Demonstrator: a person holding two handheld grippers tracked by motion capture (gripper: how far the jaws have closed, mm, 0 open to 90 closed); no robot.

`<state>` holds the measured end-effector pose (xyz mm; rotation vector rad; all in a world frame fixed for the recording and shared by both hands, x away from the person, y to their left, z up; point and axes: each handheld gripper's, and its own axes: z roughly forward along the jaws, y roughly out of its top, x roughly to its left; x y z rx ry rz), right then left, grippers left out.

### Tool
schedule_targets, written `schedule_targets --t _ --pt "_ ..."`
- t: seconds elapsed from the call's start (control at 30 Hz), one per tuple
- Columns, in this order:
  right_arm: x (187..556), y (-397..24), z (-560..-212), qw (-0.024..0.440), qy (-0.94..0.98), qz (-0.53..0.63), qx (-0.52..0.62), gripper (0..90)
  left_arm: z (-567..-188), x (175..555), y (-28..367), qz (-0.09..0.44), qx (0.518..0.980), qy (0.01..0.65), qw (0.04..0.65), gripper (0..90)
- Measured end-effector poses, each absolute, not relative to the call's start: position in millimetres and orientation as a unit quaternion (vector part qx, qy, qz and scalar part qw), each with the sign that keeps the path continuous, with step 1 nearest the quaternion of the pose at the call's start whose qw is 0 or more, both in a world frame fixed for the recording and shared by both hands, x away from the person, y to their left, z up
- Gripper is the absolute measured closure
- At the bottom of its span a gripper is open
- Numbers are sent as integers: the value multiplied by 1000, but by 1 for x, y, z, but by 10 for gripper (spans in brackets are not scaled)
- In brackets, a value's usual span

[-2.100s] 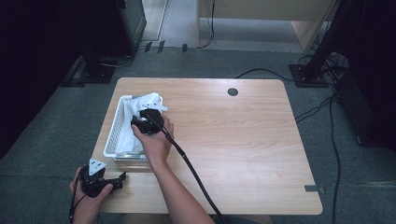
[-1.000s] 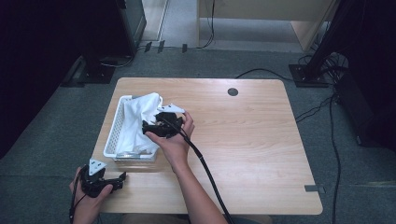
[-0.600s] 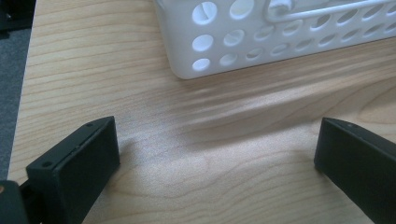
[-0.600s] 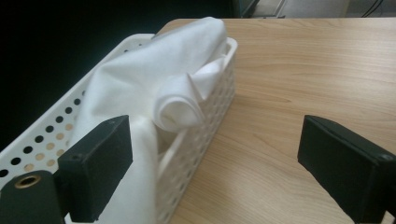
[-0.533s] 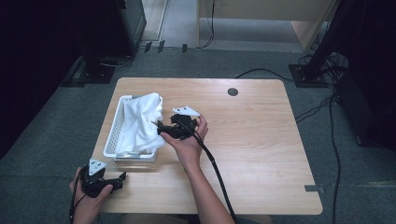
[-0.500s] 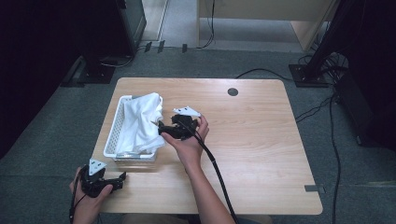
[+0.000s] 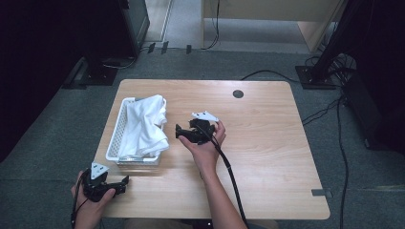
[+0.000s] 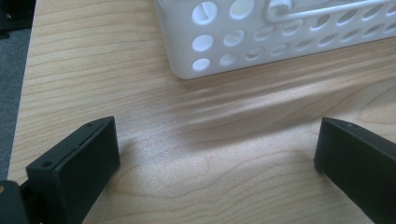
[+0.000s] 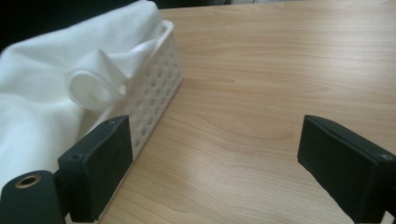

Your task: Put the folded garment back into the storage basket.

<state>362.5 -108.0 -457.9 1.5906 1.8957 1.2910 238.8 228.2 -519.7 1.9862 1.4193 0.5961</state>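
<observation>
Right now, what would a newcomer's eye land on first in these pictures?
The crumpled white cloth heaped in the white perforated plastic basket on the left of the wooden table. Next, the right gripper, jaws open, empty, just right of the basket, and the left gripper at the near-left corner.

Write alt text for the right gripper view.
The right tongs stand open with nothing between them, over a bare wooden table. Left of them, a white perforated basket holds a heap of white cloth that spills over its rim.
</observation>
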Motion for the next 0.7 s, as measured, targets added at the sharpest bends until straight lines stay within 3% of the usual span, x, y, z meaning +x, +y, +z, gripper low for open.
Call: schedule_targets --t 0.7 --pt "359 -149 -502 181 668 404 598 98 -520 239 228 226 752 537 309 0"
